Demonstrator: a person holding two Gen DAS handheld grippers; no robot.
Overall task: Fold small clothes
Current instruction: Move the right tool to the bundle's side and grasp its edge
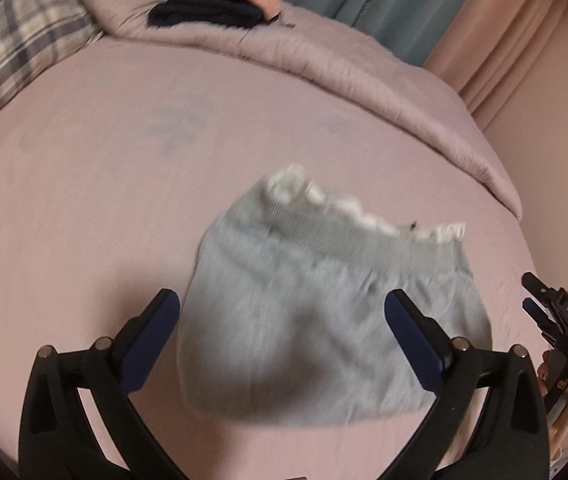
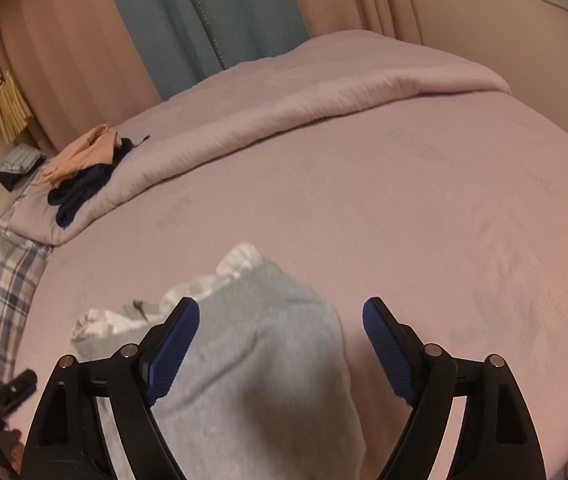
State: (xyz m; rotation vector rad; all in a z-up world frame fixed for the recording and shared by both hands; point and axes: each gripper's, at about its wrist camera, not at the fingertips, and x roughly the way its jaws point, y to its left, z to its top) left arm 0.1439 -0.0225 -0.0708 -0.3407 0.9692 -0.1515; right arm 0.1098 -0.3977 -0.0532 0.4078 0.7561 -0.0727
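Grey garment with a white frilled edge lies on the pink bed sheet, roughly flat and somewhat rumpled. Left tool hangs over its near part with both blue pads spread wide, holding nothing; right tool is likewise wide open and empty, its left pad over the cloth and its right pad over bare sheet.

Risks, as judged from this arrangement: a pinch taken at the middle of the panel instead of a corner would likely gather several layers and bunch the fold; the soft sheet could be caught together with the thin knit; the frilled edge may curl under and leave an uneven crease.

Left view shows the whole outline of the garment and the right tool at the frame's right edge. Right view hides the garment's near part behind the tool, yet shows the folded quilt, the peach and dark clothes heaped on it, and the plaid cloth.
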